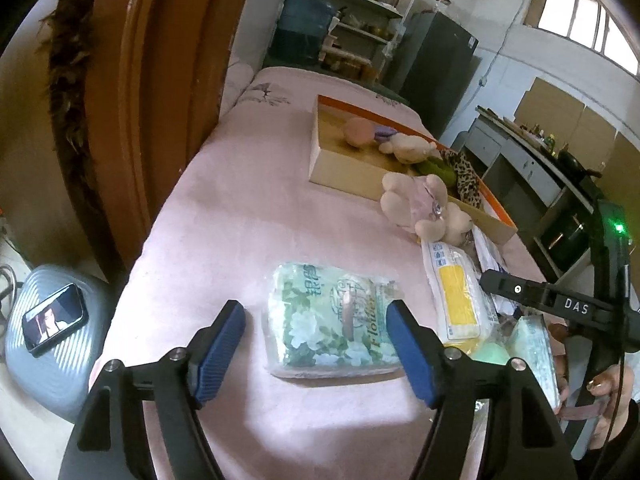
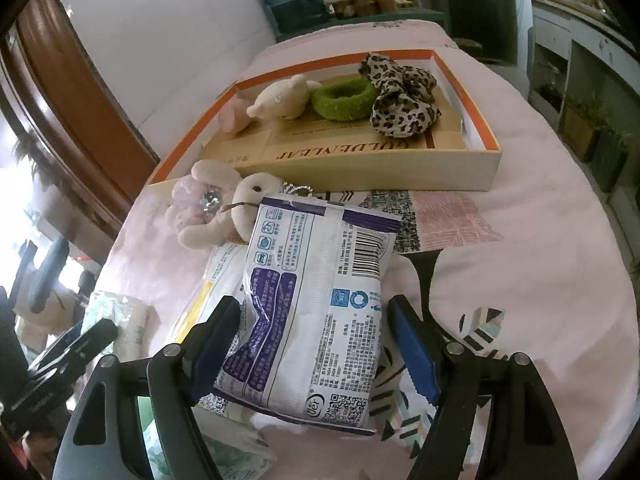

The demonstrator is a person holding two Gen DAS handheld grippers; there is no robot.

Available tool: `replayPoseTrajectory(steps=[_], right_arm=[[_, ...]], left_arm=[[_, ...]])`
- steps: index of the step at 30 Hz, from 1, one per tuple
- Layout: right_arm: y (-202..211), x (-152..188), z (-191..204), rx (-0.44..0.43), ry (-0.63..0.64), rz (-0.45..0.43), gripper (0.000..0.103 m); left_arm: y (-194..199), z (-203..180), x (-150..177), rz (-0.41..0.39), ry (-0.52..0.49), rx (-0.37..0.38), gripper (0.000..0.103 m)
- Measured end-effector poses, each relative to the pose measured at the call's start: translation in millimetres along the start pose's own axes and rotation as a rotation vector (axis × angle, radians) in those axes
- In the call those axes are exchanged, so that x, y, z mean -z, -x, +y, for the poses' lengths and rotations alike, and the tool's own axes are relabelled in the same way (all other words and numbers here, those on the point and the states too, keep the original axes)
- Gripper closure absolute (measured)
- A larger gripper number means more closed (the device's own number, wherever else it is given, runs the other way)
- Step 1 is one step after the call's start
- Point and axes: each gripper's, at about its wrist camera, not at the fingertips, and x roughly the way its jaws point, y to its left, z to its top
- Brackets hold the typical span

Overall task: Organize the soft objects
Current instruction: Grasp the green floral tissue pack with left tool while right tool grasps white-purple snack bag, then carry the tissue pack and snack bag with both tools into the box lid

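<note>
Blue-padded left gripper (image 1: 316, 350), jaws released, straddles a floral tissue pack (image 1: 332, 320) lying on the pink bedspread (image 1: 224, 216). Right gripper (image 2: 312, 344) stands open around a purple-white wipes packet (image 2: 312, 320); a far cardboard tray (image 2: 360, 168) holds 2 scrunchies.

Soft daylight from a blown-out window (image 1: 588, 20); fisheye bending and dark vignette at edges, slight blur.

A bed covered in a pink blanket (image 1: 240, 208) carries a shallow orange-rimmed cardboard box (image 1: 352, 168), with a pale plush toy (image 1: 420, 204) touching the box's near side and a green floral tissue pack (image 1: 332, 320) lying nearer still.
</note>
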Motion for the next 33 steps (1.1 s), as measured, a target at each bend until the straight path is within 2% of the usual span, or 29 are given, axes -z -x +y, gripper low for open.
replayPoseTrajectory(steps=[3, 4, 6, 8, 9, 15, 33], right_arm=[[0, 1, 0, 0.002, 0.002, -0.006, 0.026], [0, 2, 0, 0.002, 0.003, -0.008, 0.026], [1, 3, 0, 0.001, 0.004, -0.008, 0.026], [3, 4, -1, 0.007, 0.002, -0.010, 0.031], [4, 4, -2, 0.012, 0.000, -0.012, 0.038], [10, 5, -5, -0.006, -0.008, -0.020, 0.047], [39, -8, -5, 0.018, 0.021, -0.092, 0.050]], left_arm=[[-6, -11, 0, 0.014, -0.036, -0.003, 0.029], [-7, -14, 0, 0.016, -0.045, -0.006, 0.038], [-9, -19, 0, 0.014, -0.057, -0.002, 0.045], [-9, -20, 0, 0.005, -0.050, 0.005, 0.053], [-9, -19, 1, 0.001, -0.043, 0.016, 0.053], [-6, -19, 0, -0.018, -0.020, 0.047, 0.054], [13, -37, -23, -0.089, -0.037, 0.093, 0.054]])
